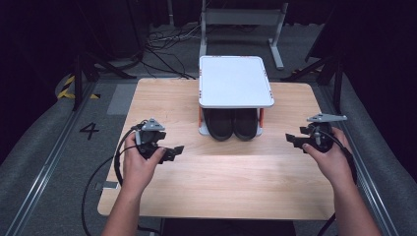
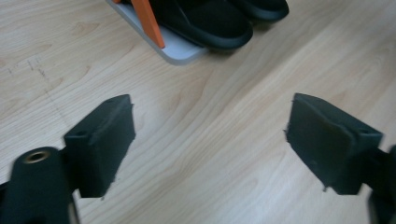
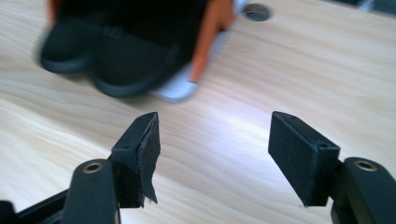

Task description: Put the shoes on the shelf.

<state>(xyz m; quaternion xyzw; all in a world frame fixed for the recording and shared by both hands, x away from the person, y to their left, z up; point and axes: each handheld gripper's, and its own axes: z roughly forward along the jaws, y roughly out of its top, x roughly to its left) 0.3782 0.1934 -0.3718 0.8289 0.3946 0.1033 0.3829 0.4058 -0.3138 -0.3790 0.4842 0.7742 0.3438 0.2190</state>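
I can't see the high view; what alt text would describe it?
A person's two hands each hold an open black gripper, left and right, above a light wooden table. Between them stands a small white two-tier rack with a pair of black shoes on its lower shelf.

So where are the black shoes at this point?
In the high view, the black shoes sit side by side on the lower level of the white rack, at the table's far centre, toes toward the person.

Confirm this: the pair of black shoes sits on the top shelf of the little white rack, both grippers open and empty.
Wrong on one count: the black shoes sit on the bottom shelf, under the bare white top of the rack, as the high view shows. The left gripper and right gripper are indeed open and empty.
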